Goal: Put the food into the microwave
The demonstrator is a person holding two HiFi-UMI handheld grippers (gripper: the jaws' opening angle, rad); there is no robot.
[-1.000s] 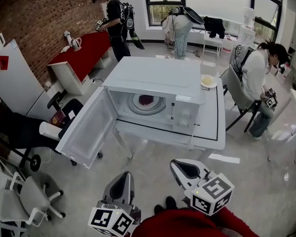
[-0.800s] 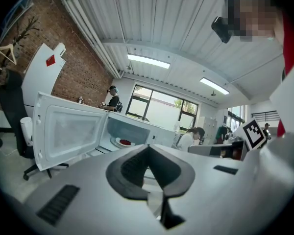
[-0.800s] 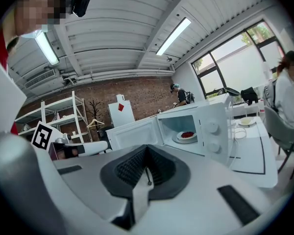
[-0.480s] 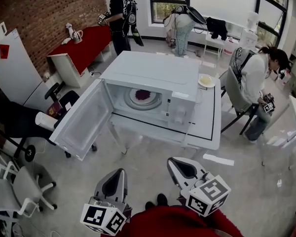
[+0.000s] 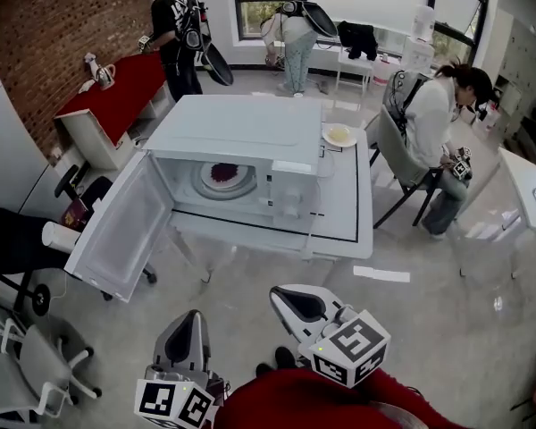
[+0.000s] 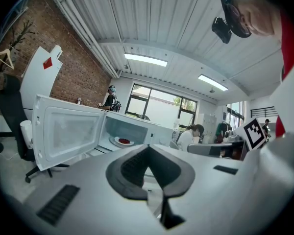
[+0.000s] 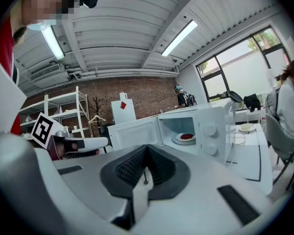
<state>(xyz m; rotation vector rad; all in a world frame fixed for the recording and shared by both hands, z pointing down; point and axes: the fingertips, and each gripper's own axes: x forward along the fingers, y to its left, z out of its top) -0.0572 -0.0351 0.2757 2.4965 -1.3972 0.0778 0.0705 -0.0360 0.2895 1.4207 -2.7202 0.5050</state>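
Note:
A white microwave (image 5: 241,132) stands on a white table (image 5: 344,217) with its door (image 5: 116,226) swung wide open to the left. Inside, on the turntable, lies a white plate with red food (image 5: 223,173). A second plate with pale yellow food (image 5: 339,135) rests on the table behind the microwave. My left gripper (image 5: 189,318) and right gripper (image 5: 283,295) hang low in the head view, well short of the table, both shut and empty. The left gripper view shows its shut gripper (image 6: 148,150) and the plate (image 6: 123,141) beyond. In the right gripper view, the plate (image 7: 186,137) lies past the gripper (image 7: 146,150).
A seated person (image 5: 429,119) on a chair is at the table's right. Two people (image 5: 171,34) stand at the back near a red-topped table (image 5: 116,92). Office chairs (image 5: 31,365) crowd the left floor. A paper strip (image 5: 381,274) lies on the floor.
The head view has swung, so the microwave and table sit further left and the grippers lower in the picture. Both grippers stay shut and about where they were.

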